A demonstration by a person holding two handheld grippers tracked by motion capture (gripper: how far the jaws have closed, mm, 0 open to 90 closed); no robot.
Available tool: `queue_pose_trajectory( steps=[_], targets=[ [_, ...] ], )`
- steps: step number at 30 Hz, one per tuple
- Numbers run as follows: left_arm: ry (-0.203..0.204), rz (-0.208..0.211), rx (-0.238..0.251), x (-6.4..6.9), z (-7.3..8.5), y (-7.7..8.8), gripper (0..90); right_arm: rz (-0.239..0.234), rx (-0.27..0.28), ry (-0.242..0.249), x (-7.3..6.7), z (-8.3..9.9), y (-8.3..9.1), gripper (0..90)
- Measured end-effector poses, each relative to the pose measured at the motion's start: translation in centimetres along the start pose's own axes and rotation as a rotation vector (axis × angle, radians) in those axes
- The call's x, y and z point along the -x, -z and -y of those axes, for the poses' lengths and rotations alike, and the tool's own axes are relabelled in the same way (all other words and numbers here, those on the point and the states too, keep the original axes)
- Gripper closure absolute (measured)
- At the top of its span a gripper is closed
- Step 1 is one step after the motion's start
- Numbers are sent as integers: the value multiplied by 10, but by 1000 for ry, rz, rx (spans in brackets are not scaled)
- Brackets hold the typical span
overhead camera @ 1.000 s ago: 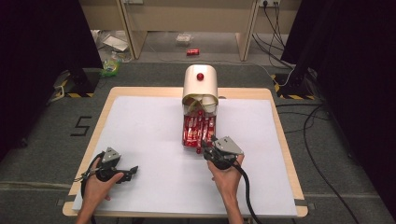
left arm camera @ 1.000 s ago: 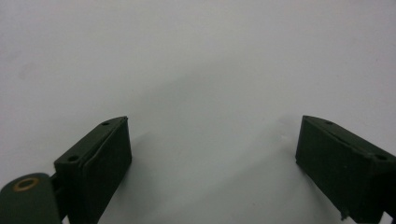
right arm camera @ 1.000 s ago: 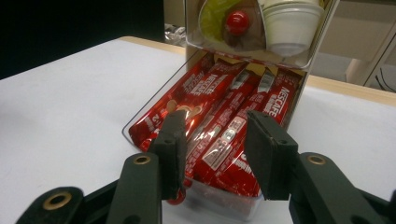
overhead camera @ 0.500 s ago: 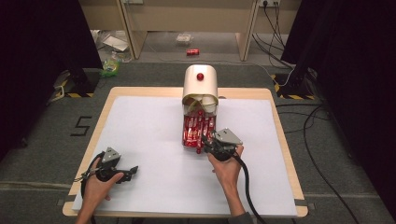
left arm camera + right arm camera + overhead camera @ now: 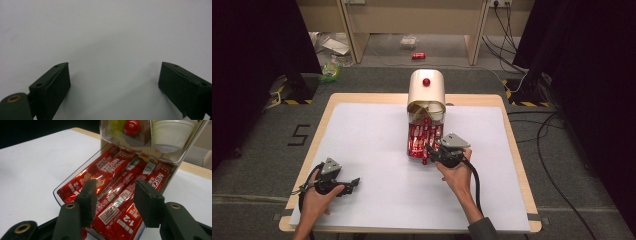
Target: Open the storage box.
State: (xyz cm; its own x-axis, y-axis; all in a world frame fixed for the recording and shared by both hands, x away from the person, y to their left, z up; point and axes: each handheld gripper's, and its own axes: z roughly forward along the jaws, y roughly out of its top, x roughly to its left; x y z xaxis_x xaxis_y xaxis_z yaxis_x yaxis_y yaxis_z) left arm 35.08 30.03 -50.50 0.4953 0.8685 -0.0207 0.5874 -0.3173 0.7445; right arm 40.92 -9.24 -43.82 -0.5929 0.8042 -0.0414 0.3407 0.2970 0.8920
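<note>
A cream dispenser (image 5: pixel 426 90) with a red knob (image 5: pixel 426 82) stands at the table's far middle. Its clear drawer (image 5: pixel 58 192) is pulled out toward me and holds several red Nescafe stick packets (image 5: pixel 421 140) (image 5: pixel 117 170). My right gripper (image 5: pixel 428 150) (image 5: pixel 115 192) hovers over the drawer's near end. Its jaws have just been opening and now straddle the packets without pressing on them. My left gripper (image 5: pixel 354 182) (image 5: pixel 113 75) rests at the near left, jaws wide apart over the bare white sheet, with nothing between them.
A white sheet (image 5: pixel 362 140) covers the wooden table (image 5: pixel 512 125). Above the drawer, the dispenser's clear front shows a white cup (image 5: pixel 172 132) and the red knob (image 5: pixel 132 127). Cables (image 5: pixel 552 130) and a red can (image 5: pixel 418 55) lie on the floor beyond.
My right gripper has moved a little away from me, over the drawer's near end, and its jaws have spread wider. The left gripper has stayed put.
</note>
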Motion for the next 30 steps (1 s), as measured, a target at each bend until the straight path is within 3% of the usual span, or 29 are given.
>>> queue_pose_trajectory(
  steps=[2, 11, 19, 30],
  targets=[
    [0, -1, 1, 0, 0, 0, 97, -27, 10, -32, 4, -2, -1, 533],
    [0, -1, 2, 0, 0, 0, 97, -36, 3, 12, 8, -4, -2, 503],
    [1, 1, 0, 0, 0, 0, 96, -80, 24, -42, 13, -7, -3, 487],
    [3, 0, -1, 0, 0, 0, 95, -103, 12, -36, 7, -14, -19, 465]
  ],
)
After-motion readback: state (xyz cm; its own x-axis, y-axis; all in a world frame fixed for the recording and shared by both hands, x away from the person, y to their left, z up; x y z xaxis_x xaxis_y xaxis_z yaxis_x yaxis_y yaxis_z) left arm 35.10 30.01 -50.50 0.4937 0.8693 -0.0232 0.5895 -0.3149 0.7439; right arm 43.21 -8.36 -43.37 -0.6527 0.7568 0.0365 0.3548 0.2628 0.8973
